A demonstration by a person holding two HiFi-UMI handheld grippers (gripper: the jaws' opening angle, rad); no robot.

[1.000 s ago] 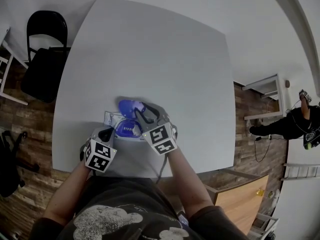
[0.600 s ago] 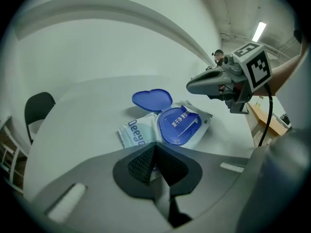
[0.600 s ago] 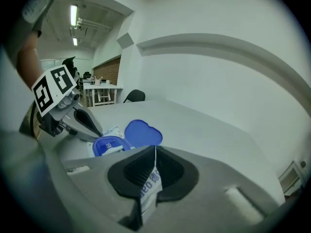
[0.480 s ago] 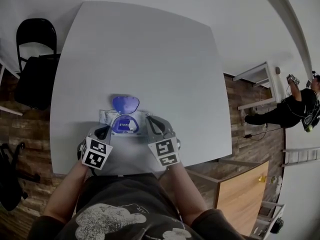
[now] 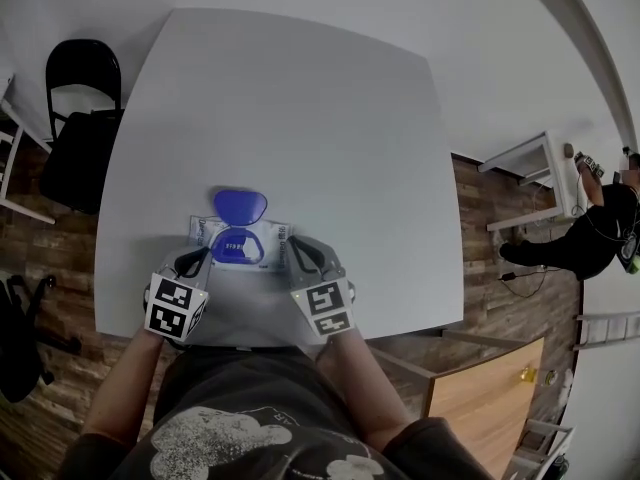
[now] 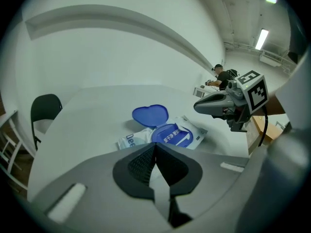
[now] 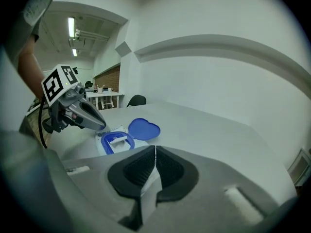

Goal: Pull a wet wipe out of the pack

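Wet wipe pack (image 5: 272, 236) flat on tabletop (image 5: 300, 108), long axis left-right, blue lid (image 5: 239, 205) flipped open toward far side. Left hand-held gripper (image 5: 197, 259) at near-left corner, right hand-held gripper (image 5: 297, 252) at right end. Both pressed closed, empty. Opening (image 5: 232, 246) just beyond both tips, likely nearer left one. No wipe out yet.

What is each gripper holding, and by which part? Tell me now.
Nothing. The left gripper and right gripper both have their fingers shut with nothing between them; the wipe pack lies on the table, lid open.
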